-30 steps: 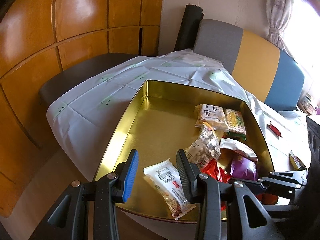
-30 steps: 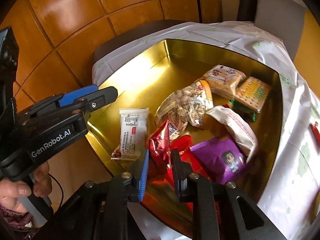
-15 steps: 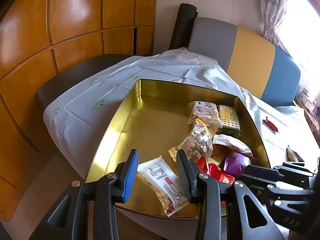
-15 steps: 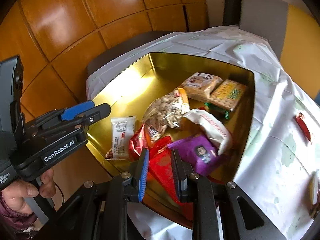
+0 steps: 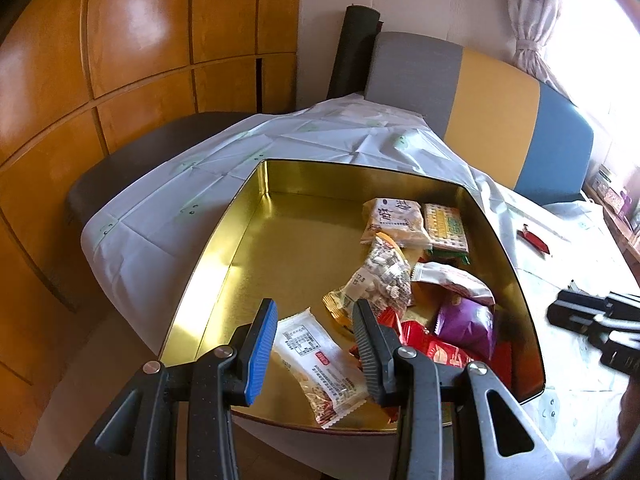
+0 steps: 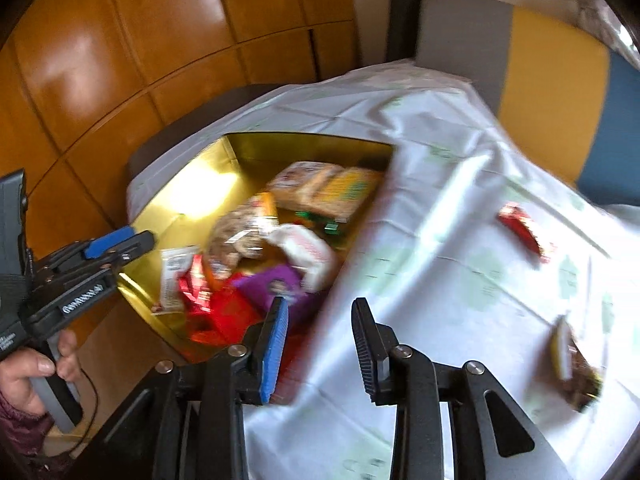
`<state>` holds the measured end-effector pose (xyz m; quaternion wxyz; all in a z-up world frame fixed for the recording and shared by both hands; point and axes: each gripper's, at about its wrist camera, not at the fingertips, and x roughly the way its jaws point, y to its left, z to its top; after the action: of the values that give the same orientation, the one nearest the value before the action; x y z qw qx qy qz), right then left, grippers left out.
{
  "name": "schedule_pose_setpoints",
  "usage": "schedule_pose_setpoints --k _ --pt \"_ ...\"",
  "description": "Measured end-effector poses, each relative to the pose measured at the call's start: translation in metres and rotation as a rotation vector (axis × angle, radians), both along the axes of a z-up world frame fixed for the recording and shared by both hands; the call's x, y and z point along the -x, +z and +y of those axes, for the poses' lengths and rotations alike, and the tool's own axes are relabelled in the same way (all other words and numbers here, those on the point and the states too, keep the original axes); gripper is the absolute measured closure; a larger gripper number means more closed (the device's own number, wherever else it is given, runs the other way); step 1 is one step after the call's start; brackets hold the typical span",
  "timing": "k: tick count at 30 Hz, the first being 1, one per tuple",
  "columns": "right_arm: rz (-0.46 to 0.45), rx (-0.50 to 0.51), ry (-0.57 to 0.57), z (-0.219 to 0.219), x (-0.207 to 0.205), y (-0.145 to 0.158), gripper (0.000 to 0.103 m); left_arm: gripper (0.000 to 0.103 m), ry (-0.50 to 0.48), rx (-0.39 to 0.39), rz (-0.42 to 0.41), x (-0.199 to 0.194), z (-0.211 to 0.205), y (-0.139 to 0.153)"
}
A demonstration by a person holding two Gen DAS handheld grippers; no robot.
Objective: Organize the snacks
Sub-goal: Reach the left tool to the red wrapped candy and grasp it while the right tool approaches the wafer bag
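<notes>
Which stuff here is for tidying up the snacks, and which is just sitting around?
For the job:
- gold tin
- snack packets in the tin, like the purple one
- red packet on the tablecloth
- packet near the table edge
- right tool, empty, jaws just opened

Just lying about:
- striped chair
- wooden cabinets
- curtain

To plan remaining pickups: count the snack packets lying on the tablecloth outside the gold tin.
2. A red packet lies on the tablecloth right of the gold tin; a blurred yellowish packet lies nearer, at the view's right edge. More may sit out of frame.
</notes>
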<state>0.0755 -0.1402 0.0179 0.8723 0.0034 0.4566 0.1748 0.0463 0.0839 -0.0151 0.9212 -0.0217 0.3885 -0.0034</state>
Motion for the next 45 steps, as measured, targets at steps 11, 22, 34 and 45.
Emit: schedule_pose_setpoints --k 11,22,34,45 --pt "0.010 0.122 -0.208 -0.111 0.010 0.000 0.057 0.064 -0.062 -0.033 -0.007 0.001 -0.023 0.004" --pt "0.013 0.181 -0.427 -0.211 0.022 -0.006 0.051 0.064 -0.169 -0.090 -0.021 -0.001 -0.067 0.015" --pt "0.070 0.078 -0.688 -0.266 0.028 -0.008 0.046 0.064 -0.348 -0.104 -0.016 -0.011 -0.141 0.029" --pt "0.081 0.000 -0.731 -0.276 0.032 -0.005 0.039 0.064 -0.491 0.073 0.165 -0.057 -0.226 0.028"
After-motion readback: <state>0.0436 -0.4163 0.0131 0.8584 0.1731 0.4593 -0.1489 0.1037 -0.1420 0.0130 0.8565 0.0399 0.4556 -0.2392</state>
